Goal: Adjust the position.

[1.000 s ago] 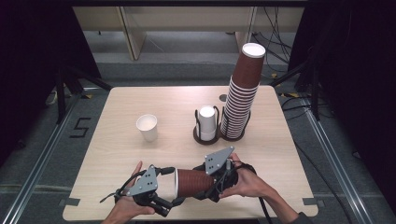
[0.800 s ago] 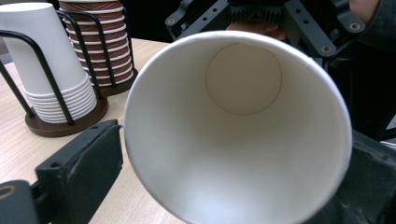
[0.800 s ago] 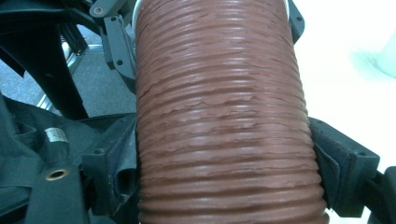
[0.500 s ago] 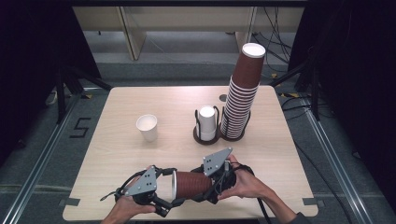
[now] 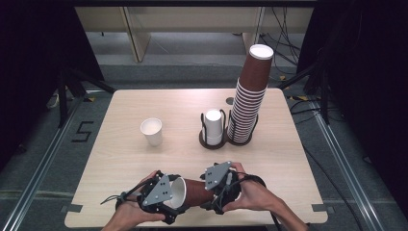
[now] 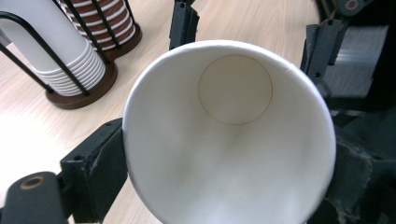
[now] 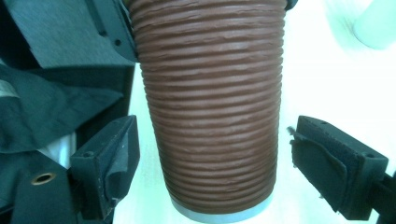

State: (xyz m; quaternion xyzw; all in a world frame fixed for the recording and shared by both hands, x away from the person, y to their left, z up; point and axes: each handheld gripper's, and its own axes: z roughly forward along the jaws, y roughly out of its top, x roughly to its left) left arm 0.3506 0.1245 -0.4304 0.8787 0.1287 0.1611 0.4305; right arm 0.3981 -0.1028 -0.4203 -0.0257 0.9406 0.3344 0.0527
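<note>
A brown ribbed paper cup [image 5: 195, 191] lies level just above the table's front edge, between my two grippers. My left gripper [image 5: 177, 197] is at its open, white-lined mouth [image 6: 229, 140]. Its jaws have just been closing, and both pads [image 6: 100, 170] now press on the rim, so it is shut on the cup. My right gripper [image 5: 219, 192] is around the cup's base end [image 7: 215, 116]. Its jaws have just been opening, and a gap shows between each pad [image 7: 116, 158] and the cup wall.
A single white cup [image 5: 152, 131] stands upright at mid-left on the wooden table [image 5: 120, 163]. Behind the hands, a black wire holder has a short stack of white cups [image 5: 213, 127]. Beside it rises a tall leaning stack of brown cups [image 5: 250, 96].
Both hands and the cup stay near the front edge. The left jaws sit tighter around the cup's rim, and the right jaws stand looser around its base.
</note>
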